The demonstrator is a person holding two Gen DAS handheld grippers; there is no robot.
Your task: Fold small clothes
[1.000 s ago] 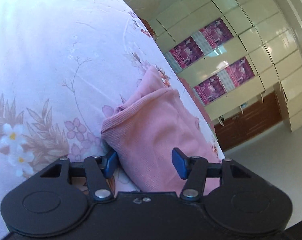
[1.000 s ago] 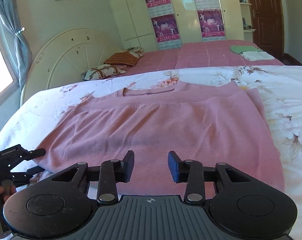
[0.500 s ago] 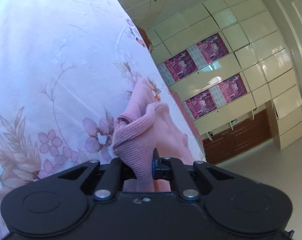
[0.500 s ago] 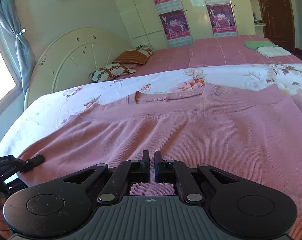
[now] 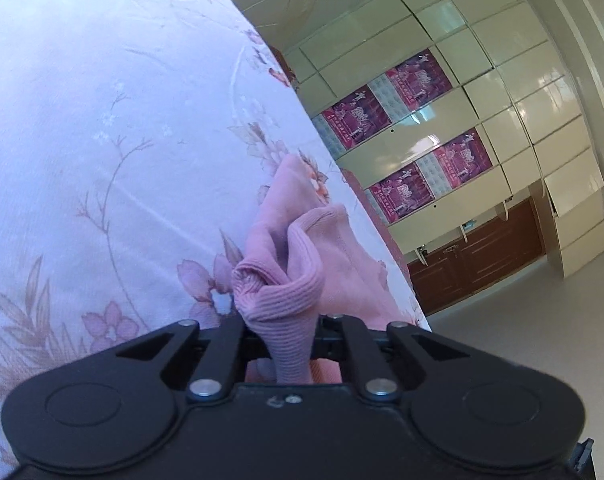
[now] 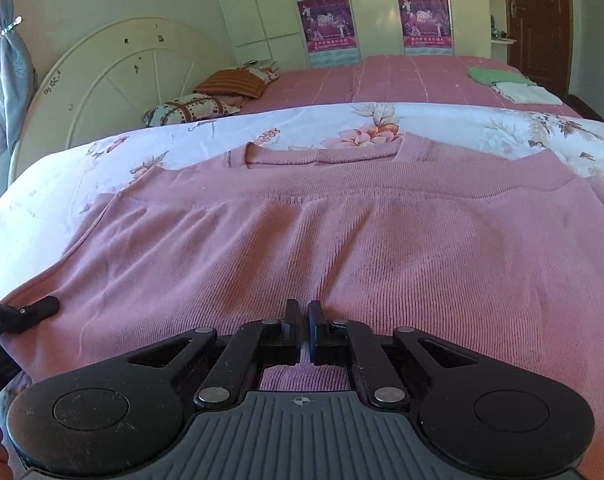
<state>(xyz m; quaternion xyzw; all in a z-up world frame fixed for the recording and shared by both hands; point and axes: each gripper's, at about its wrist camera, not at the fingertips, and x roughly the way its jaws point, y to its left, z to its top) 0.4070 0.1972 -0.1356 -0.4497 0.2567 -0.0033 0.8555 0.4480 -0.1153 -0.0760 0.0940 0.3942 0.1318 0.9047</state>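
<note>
Pink knit sweater (image 6: 342, 232) lies spread flat on floral bedsheet (image 6: 182, 136), neckline toward the far edge, fine ribbing, light wrinkles. Left gripper (image 5: 280, 328) pinches a bunched ribbed corner; right gripper (image 6: 302, 320) clamped on the near hem.

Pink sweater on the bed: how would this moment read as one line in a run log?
stage: grasp | left gripper: shut on pink sweater corner | right gripper: shut on near hem | sweater: flat on floral bedsheet
</note>
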